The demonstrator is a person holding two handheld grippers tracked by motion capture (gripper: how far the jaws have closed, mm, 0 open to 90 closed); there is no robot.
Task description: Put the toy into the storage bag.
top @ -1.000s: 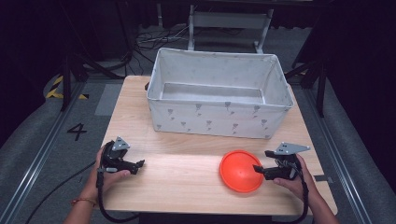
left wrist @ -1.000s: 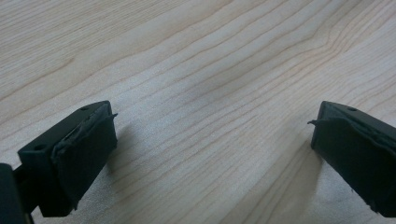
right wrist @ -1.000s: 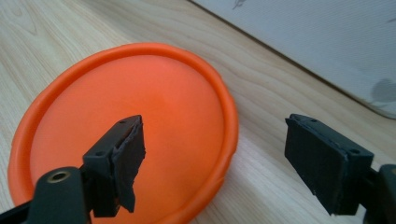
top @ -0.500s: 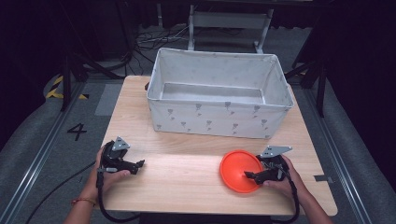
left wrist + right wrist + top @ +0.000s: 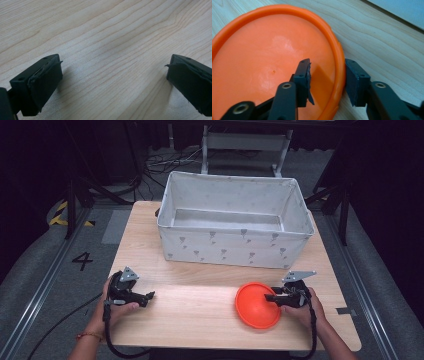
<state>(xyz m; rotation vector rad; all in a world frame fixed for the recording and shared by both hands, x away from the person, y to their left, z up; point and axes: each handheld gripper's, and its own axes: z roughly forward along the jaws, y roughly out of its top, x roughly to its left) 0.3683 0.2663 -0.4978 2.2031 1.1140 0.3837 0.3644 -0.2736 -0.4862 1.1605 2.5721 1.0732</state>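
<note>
Orange plate [image 5: 256, 305] lies at 5 o'clock on the table [image 5: 200, 320], your right gripper [image 5: 327, 77] open astride its rim, ungripped; next, I judge, close firmly; left gripper [image 5: 112, 82] idles open, empty, at 7 o'clock.

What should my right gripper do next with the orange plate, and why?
Probably close the right gripper. Its jaws straddle the rim of the orange plate, one over the inside and one outside, with a gap left on each side, so it is not gripped yet. The left gripper rests open over bare table.
</note>
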